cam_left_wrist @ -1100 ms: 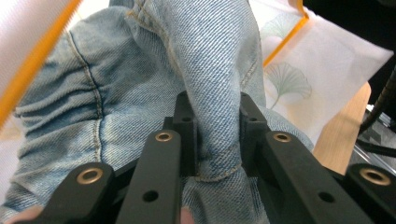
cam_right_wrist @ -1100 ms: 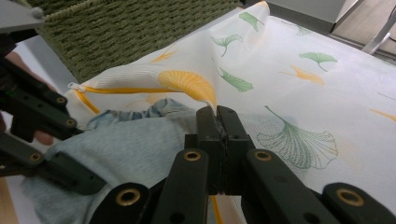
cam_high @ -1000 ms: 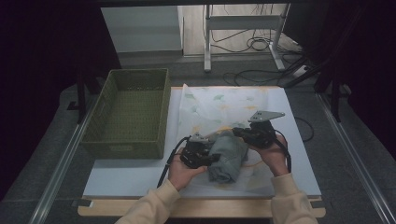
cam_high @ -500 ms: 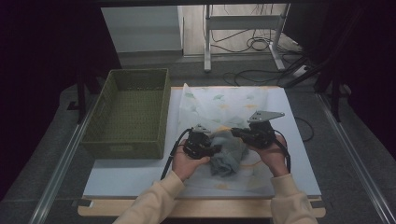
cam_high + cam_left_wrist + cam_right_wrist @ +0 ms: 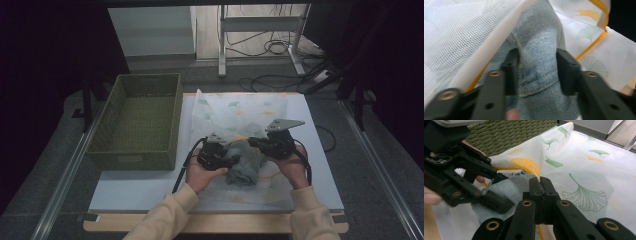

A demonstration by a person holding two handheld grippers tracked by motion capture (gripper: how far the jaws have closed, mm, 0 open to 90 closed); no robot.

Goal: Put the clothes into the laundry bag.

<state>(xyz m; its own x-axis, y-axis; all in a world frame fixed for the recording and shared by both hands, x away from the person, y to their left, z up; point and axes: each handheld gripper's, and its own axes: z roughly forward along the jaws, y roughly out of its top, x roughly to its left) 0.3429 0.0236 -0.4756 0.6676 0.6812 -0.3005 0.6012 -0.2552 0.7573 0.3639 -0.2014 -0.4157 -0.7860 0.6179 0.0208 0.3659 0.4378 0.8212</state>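
At the near middle of the white table (image 5: 150,187), a bundle of pale blue denim (image 5: 244,165) lies partly tucked into a white mesh laundry bag (image 5: 245,112) printed with green and yellow ginkgo leaves and edged with an orange zip. The bag spreads from the table's centre toward its far edge, and the denim sits at its near opening, between the two hands.

The left gripper (image 5: 227,161) comes in from the left of the bundle. Its jaws have just been opening: in the left gripper view they stand apart on either side of a stitched fold of the denim (image 5: 536,62), close against the cloth, and whether the pads press on it cannot be told. The mesh bag (image 5: 466,35) drapes over the denim's left side in that view.

The right gripper (image 5: 254,143) reaches in from the right, its grey plate on top. Its jaws are together, pinching the bag's edge (image 5: 540,181) just beside a yellow leaf, with the denim (image 5: 509,188) lying directly to its left.

A woven green basket (image 5: 137,120) stands at the table's left side, just beside the bag.
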